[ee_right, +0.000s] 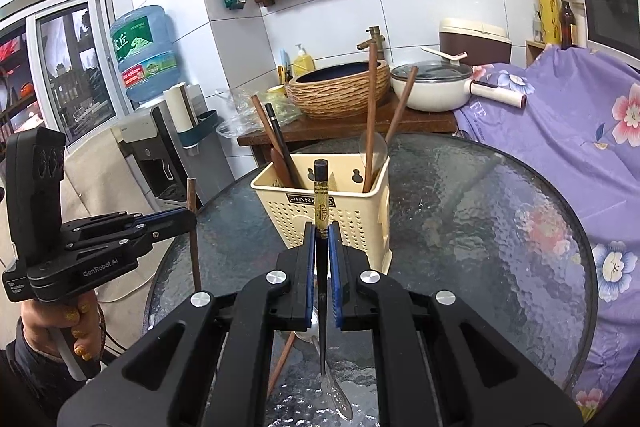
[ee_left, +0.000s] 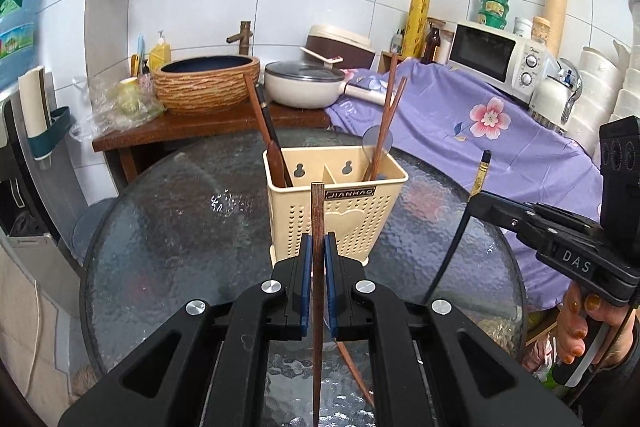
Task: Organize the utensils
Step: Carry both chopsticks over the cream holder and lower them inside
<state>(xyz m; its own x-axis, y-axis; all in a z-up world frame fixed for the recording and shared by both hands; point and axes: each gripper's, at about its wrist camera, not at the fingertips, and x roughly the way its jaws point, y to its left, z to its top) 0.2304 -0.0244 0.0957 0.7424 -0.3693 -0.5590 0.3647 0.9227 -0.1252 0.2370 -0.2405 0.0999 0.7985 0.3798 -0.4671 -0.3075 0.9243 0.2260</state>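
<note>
one "jianhao" label on caddy (ee_left: 352, 215)

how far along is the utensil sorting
Done: several chopsticks stand in the holder. In hand: the left gripper clamps a brown chopstick and the right gripper a black chopstick. Left: a spoon and another brown stick lie on the table.

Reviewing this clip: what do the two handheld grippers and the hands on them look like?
Both are black plastic tools with silver screw heads and blue pads lining the fingers. The left gripper bears white "GenRobot.AI" lettering and a small white label; the right gripper shows "DAS" in white. Each carries an upright black camera block. The left hand and right hand have glittery gold nail polish and dark sleeves.
</note>
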